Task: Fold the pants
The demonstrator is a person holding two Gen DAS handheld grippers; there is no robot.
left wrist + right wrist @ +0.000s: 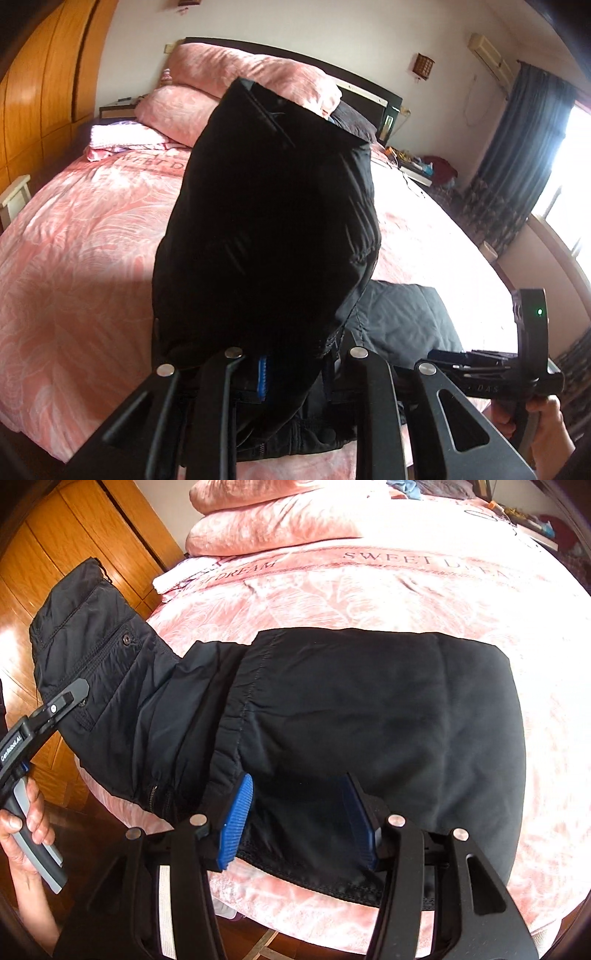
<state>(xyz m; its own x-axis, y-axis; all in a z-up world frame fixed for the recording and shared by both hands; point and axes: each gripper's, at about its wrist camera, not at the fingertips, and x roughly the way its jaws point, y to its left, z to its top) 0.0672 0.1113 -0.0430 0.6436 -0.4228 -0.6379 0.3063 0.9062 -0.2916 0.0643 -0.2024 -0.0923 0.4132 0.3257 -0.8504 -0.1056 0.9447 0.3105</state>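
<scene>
Black pants [369, 716] are laid across the near edge of the pink bed [406, 590], with the waist end lifted off the bedspread at the left. That raised end is clamped in the left tongs [79, 690], fabric bunched over the blue pads [263, 380] in the left wrist view. The right tongs [299, 819] are spread apart over the flat part, nothing gripped.
</scene>
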